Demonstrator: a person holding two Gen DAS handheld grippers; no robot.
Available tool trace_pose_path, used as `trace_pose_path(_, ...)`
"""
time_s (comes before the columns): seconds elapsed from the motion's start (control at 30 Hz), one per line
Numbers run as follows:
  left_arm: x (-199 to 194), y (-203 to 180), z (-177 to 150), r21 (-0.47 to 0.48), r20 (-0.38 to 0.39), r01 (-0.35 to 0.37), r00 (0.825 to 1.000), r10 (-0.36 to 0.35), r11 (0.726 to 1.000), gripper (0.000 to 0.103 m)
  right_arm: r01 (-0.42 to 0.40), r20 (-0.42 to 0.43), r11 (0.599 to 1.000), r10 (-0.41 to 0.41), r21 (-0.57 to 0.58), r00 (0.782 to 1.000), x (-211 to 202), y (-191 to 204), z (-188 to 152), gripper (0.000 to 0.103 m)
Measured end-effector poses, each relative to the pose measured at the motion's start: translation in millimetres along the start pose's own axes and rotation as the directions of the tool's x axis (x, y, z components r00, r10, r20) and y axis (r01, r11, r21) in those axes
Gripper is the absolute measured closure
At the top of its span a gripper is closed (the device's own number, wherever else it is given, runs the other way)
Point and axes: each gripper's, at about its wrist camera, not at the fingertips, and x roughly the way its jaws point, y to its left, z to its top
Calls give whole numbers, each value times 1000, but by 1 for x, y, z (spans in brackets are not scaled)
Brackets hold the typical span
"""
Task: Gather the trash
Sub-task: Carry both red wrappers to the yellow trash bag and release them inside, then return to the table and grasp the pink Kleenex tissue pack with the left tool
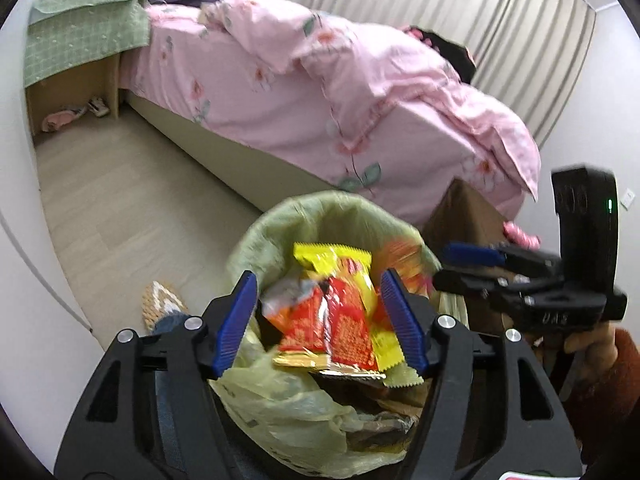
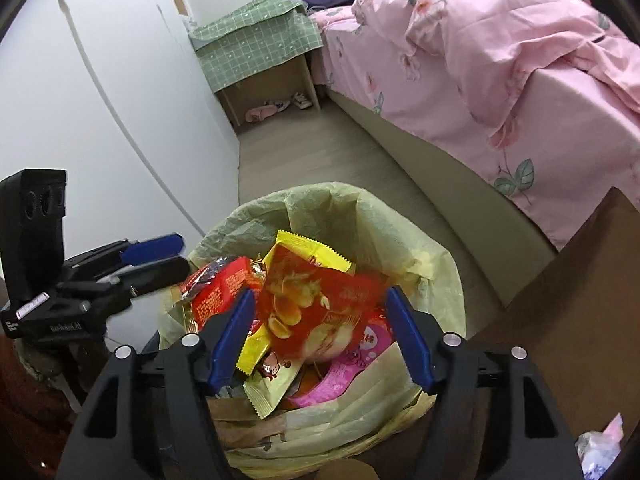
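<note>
Bed (image 1: 320, 92): pink floral quilt, fills the far side of the room; not part of the job.

Floor (image 1: 132, 208): pale boards between the bed and the white wall.

Nightstand (image 2: 260, 68): green check cloth on top, shoes in the open space under it. Well apart from the work.

Box (image 2: 580, 280): brown cardboard, just beside the bin on the bed side.

Bin (image 2: 436, 280): stands on the floor directly under both grippers, lined with a thin pale green bag that folds over the rim. Full to the top. The film looks soft and easily torn; best taken at the loose folded edge, gathered, not by a single layer.

Wrappers (image 1: 340, 312): red and yellow snack packets heaped at the bin mouth. A red and yellow one appears blurred in the right wrist view, possibly in mid-fall. Judged light, crinkly, slick foil; a flat pinch across a crimped end seam should hold better than on the glossy face.

Left gripper (image 1: 320, 324): over the bin, jaws spread wide, nothing clearly held.

Right gripper (image 2: 324, 336): over the bin, jaws spread, nothing pinched.

Scrap (image 2: 600, 448): pale crumpled plastic at the lower right, beside the box; likely still to collect.
</note>
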Motion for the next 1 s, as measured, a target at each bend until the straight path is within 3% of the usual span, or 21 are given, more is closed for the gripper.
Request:
trace_pose_path(0.13, -15, 1, 8, -18, 53, -25, 998, 26, 1000, 36, 48, 41, 999, -47, -11, 998, -20, 2, -4, 38)
trace_pose_path(0.27, -23, -13, 12, 6, 64, -8, 998, 8, 1000, 36, 102, 102, 995, -102, 8, 989, -50, 0, -18, 38)
trace_pose_path(0.43, -20, -52, 5, 85, 37, 46, 998, -49, 995, 36, 152, 219, 985, -166, 77, 962, -113, -11, -57, 31)
trace_pose_path(0.57, -8, -92, -4, 159, -14, 106, 994, -105, 982, 36, 232, 199, 967, -248, 101, 948, -153, -23, -93, 31)
trace_pose_path(0.77, 16, -153, -24, 254, -121, 226, 972, -200, 940, 36, 375, 189, 914, -400, 154, 897, -201, -43, -144, 31)
trace_pose_path(0.8, 22, -163, -27, 261, -148, 251, 965, -218, 932, 36, 432, 176, 881, -465, 195, 868, -212, -50, -158, 31)
trace_pose_path(0.83, 27, -172, -30, 264, -174, 275, 956, -235, 924, 36, 450, 175, 866, -488, 216, 855, -218, -55, -166, 31)
trace_pose_path(0.9, 39, -190, -35, 269, -223, 318, 939, -262, 909, 36, 463, 176, 842, -518, 279, 837, -230, -66, -187, 31)
trace_pose_path(1.0, 49, -216, -41, 314, -252, 339, 930, -266, 887, 36, 448, 155, 799, -541, 400, 827, -241, -87, -218, 31)
